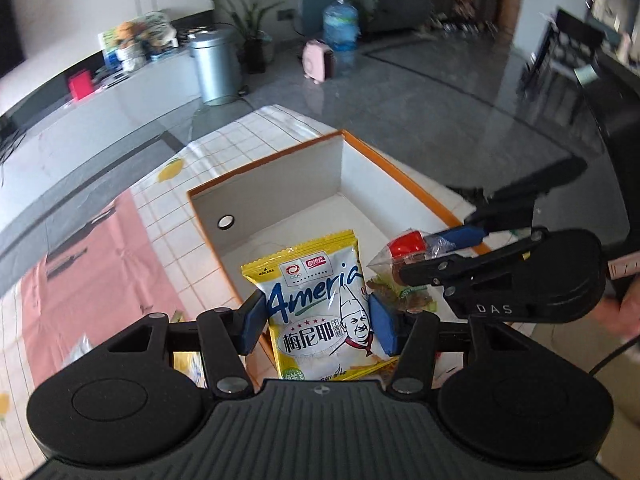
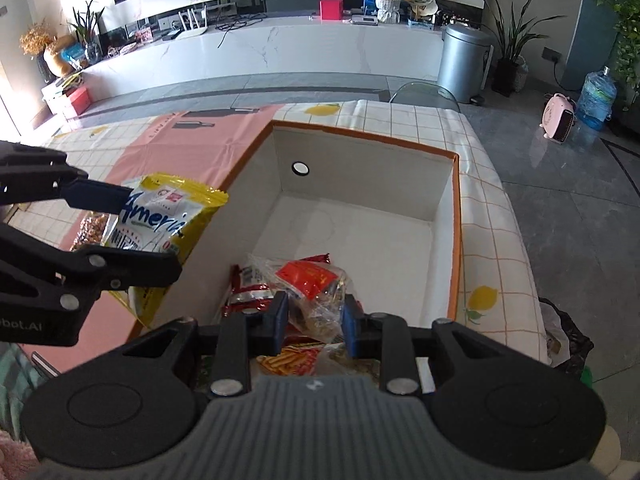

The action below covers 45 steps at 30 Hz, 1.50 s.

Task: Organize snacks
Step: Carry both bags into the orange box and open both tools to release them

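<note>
My left gripper (image 1: 318, 326) is shut on a yellow-and-white Ameria snack bag (image 1: 320, 300), held above the near left wall of the orange-edged white box (image 1: 280, 176). In the right wrist view the same bag (image 2: 160, 216) hangs at the box's left rim (image 2: 248, 152), pinched by the left gripper (image 2: 132, 228). My right gripper (image 2: 314, 320) is shut on a clear packet with a red label (image 2: 316, 292), held over the box's near end. In the left wrist view that packet (image 1: 404, 256) sticks out of the right gripper (image 1: 440, 252). Red and striped snack packs (image 2: 288, 360) lie beneath it in the box.
The box stands on a table with a checked lemon-print cloth (image 2: 492, 240) and a pink panel (image 2: 188, 148). A packet of brown snacks (image 2: 90, 230) lies on the cloth left of the box. The far half of the box floor (image 2: 352, 240) is bare. Past the table edge lies grey floor with a metal bin (image 2: 464, 64).
</note>
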### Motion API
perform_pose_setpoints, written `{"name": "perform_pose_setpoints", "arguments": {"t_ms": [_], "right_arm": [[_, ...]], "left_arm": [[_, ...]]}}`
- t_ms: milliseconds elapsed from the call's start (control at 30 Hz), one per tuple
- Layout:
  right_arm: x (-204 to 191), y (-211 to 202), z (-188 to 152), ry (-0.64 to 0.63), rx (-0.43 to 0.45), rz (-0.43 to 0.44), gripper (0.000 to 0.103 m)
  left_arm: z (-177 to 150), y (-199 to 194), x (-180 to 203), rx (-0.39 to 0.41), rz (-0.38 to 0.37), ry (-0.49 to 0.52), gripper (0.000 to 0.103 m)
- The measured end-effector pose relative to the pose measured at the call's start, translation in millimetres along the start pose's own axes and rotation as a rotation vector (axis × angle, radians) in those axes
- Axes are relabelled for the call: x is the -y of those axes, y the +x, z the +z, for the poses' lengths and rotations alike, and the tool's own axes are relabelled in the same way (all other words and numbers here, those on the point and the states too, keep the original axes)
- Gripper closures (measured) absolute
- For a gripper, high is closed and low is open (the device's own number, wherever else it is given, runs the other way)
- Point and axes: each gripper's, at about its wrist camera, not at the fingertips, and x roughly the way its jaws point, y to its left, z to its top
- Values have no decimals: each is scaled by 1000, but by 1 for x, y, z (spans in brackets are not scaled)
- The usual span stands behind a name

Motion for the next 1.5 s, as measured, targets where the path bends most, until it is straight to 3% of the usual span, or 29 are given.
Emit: {"name": "perform_pose_setpoints", "arguments": {"t_ms": [267, 467, 567, 700, 1167, 1267, 1433, 1500], "right_arm": [[13, 39, 11, -186, -62, -7, 78], [17, 67, 18, -269, -103, 28, 78], [16, 81, 20, -315, -118, 30, 78], [17, 98, 22, -342, -157, 28, 78], [22, 124, 24, -351, -207, 27, 76], [22, 125, 26, -346, -219, 35, 75], [21, 127, 29, -309, -242, 42, 64], [20, 121, 31, -289, -236, 52, 55]], "left_arm": [[15, 50, 8, -89, 20, 234, 40], [26, 86, -1, -154, 35, 309, 40], [29, 103, 3, -184, 64, 412, 41], [30, 117, 1, -225, 47, 477, 41], [24, 146, -5, -265, 48, 480, 41], [25, 149, -7, -270, 58, 468, 37], [26, 149, -11, -252, 61, 440, 30], [27, 142, -12, -239, 57, 423, 29]]}}
